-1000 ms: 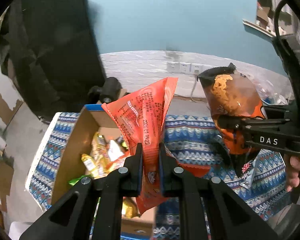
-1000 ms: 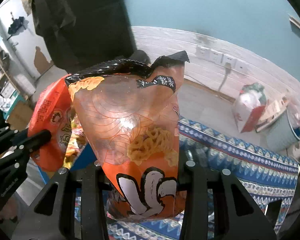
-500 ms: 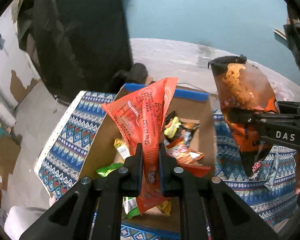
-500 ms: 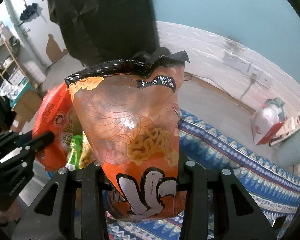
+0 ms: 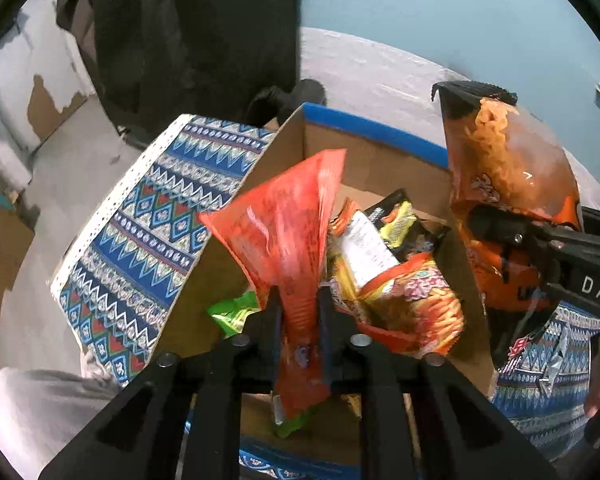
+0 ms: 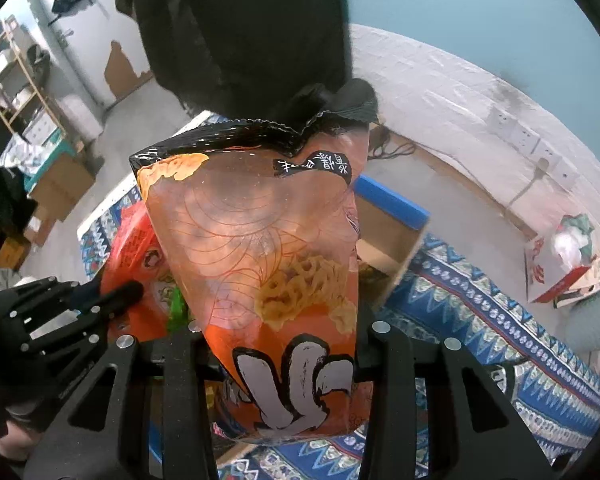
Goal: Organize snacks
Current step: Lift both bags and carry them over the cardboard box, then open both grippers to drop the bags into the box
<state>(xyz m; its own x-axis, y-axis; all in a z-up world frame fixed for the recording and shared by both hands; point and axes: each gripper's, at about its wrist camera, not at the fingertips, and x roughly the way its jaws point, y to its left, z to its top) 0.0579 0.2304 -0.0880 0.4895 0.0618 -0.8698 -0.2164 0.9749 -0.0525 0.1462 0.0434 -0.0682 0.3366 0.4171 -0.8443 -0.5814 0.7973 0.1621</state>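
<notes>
Gripping a red snack packet (image 5: 288, 240) near its lower part, the left tool (image 5: 300, 308) holds it upright above the open cardboard box (image 5: 376, 160), with both fingers pressed flat against the thin foil. I think the packet is held by the lower end so that it can hang or drop straight between the box walls when the fingers let go.

The right tool (image 6: 276, 344) is closed on an orange noodle-snack bag (image 6: 260, 240), also near the bottom, and the black sealed edge of the bag points up. This bag is beside the box, at its right wall, not yet over the opening, as it seems to me.

Inside the box several other snacks (image 5: 396, 280) already lie in a loose heap, and a green packet (image 5: 232, 312) is at the left side. The box stands on a tabletop covered with a blue patterned cloth (image 5: 148, 232).

The left wrist view shows the inside of the box and also the right tool from the side, so one can judge where the orange bag is. The right wrist view is mostly filled by its own bag; it shows only the blue rim of the box behind, and the left tool with the red packet at the left.
</notes>
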